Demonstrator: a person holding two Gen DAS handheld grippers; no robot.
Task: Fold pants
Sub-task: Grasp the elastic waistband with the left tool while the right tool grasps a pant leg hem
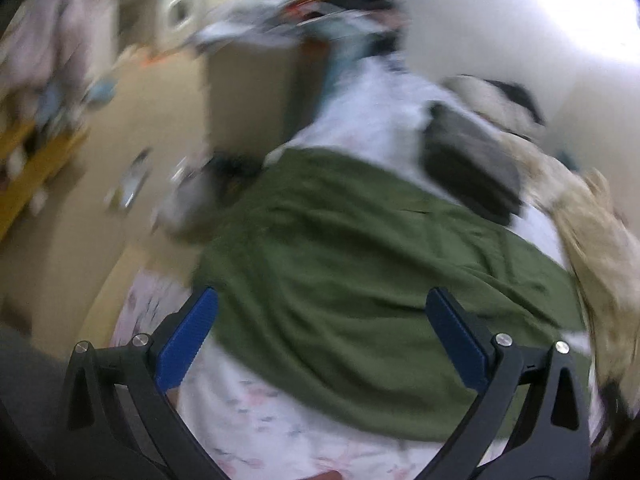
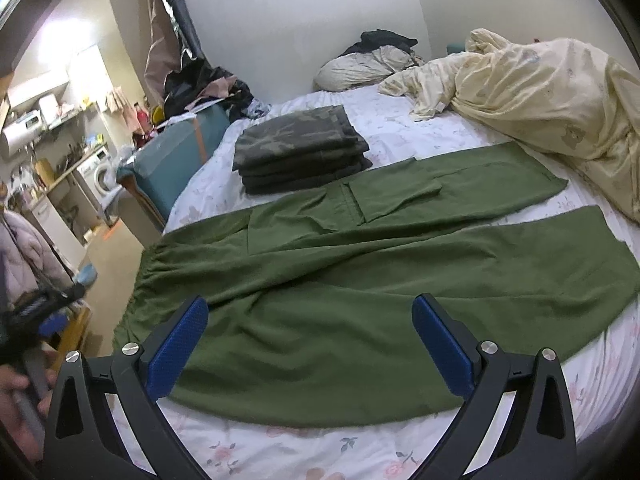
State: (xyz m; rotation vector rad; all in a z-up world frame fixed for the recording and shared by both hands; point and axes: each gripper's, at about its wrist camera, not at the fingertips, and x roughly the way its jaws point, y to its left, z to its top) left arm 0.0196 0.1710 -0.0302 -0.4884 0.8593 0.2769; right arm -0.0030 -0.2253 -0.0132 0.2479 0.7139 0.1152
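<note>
Green pants (image 2: 360, 280) lie spread flat across the bed, elastic waistband at the left, both legs reaching right. My right gripper (image 2: 310, 312) hovers open above the near leg, nothing between its blue pads. The left wrist view is motion-blurred: the green pants (image 1: 360, 280) fill its middle, and my left gripper (image 1: 322, 304) is open above the cloth near the bed's left edge, holding nothing. The left gripper (image 2: 48, 320) also shows at the far left of the right wrist view, held in a hand.
A stack of folded camouflage pants (image 2: 300, 156) sits on the floral bedsheet (image 2: 304, 448) behind the green pair. A crumpled cream duvet (image 2: 540, 100) fills the right side, pillows (image 2: 360, 66) at the head. A teal suitcase (image 2: 180, 160) stands beside the bed.
</note>
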